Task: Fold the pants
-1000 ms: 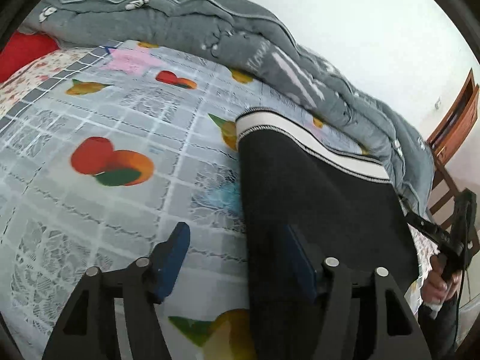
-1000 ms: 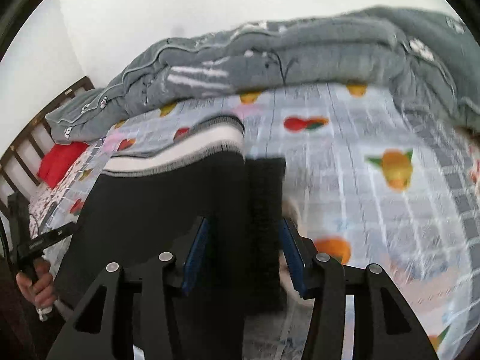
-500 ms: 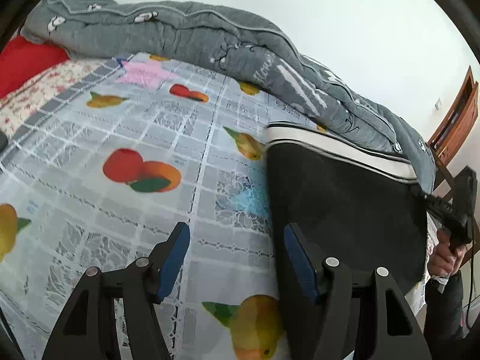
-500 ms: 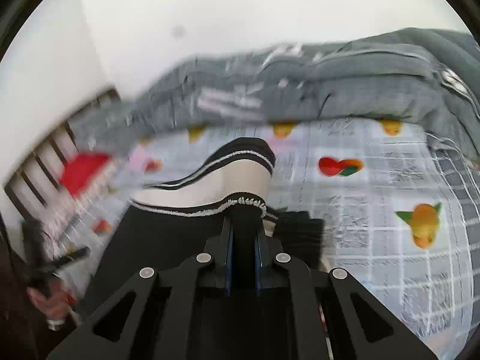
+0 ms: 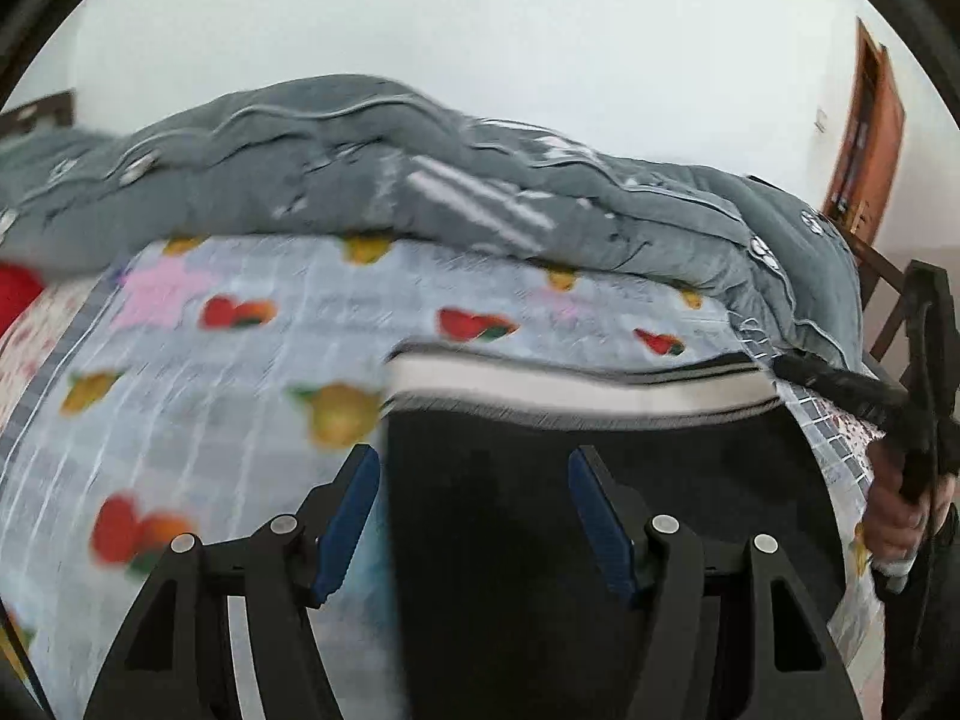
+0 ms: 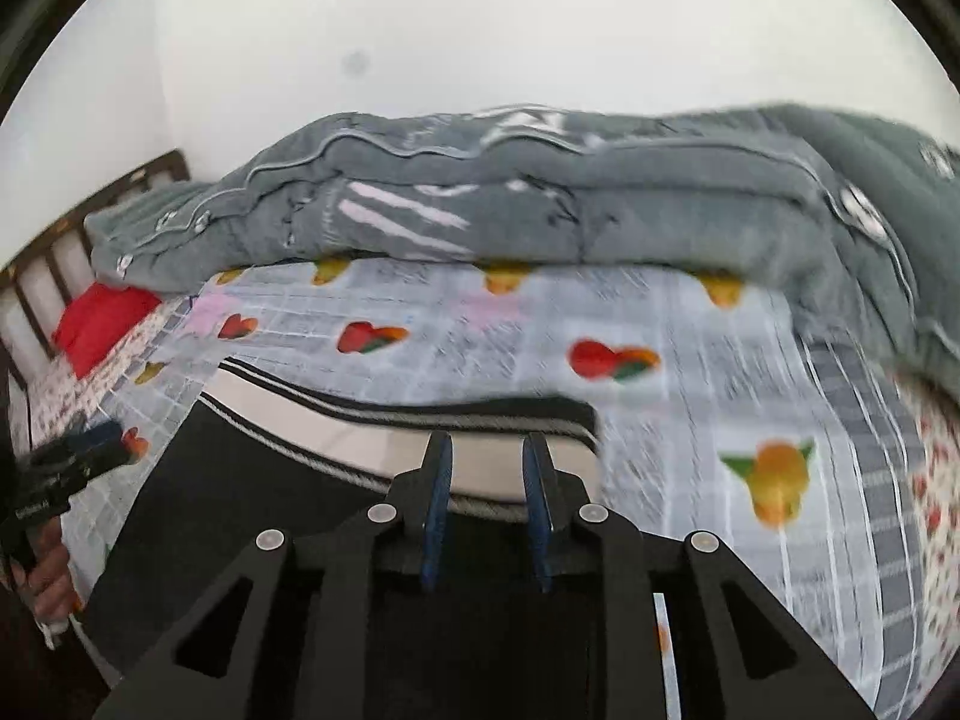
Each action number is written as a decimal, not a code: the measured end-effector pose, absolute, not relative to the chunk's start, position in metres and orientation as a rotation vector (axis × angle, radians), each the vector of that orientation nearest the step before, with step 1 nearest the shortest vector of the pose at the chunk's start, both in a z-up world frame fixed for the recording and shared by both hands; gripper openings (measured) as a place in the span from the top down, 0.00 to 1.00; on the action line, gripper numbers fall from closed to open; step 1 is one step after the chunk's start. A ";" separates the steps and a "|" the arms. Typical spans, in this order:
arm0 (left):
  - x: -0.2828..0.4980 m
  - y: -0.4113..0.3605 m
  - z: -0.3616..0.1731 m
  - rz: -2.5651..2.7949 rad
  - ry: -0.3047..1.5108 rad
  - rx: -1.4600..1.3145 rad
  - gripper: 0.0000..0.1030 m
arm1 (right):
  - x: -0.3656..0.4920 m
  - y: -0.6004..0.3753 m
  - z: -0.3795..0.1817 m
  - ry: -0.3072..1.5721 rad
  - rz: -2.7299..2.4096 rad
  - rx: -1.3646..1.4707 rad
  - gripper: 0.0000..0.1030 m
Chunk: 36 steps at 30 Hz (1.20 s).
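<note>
The black pants (image 5: 540, 540) lie folded flat on the fruit-print bedsheet (image 5: 210, 396), with their white, black-striped waistband (image 5: 570, 390) at the far end. My left gripper (image 5: 474, 516) is open and empty, hovering over the pants' left edge. In the right wrist view the pants (image 6: 270, 510) fill the lower left, waistband (image 6: 360, 438) running across. My right gripper (image 6: 487, 498) hovers over the waistband's right end with its jaws partly apart and nothing between them. The right gripper also shows in the left wrist view (image 5: 870, 396) at the pants' far right corner.
A rumpled grey quilt (image 5: 420, 180) runs along the bed's far side by the white wall. A red pillow (image 6: 102, 324) and dark wooden headboard (image 6: 36, 276) are at the left. A wooden door (image 5: 864, 138) stands at the right.
My right gripper, shut on the waistband half a second ago, has opened and let it go; the waistband now lies flat. My left gripper swung right, over the pants.
</note>
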<state>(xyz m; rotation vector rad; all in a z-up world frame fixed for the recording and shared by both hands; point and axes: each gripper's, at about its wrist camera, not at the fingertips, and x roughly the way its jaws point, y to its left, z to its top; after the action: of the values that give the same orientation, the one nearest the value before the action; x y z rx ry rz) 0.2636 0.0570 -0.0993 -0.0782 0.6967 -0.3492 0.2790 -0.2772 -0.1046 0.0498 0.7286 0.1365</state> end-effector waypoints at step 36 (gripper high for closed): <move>0.339 -0.005 -0.165 -0.250 0.830 0.070 0.22 | 0.346 -0.275 -0.173 0.764 0.082 0.045 0.73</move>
<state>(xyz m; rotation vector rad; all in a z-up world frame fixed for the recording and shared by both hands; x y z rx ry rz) 0.3392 -0.0051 -0.1647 0.0699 0.8301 -0.2498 0.3460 -0.2750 -0.1734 0.0454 0.7640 0.0820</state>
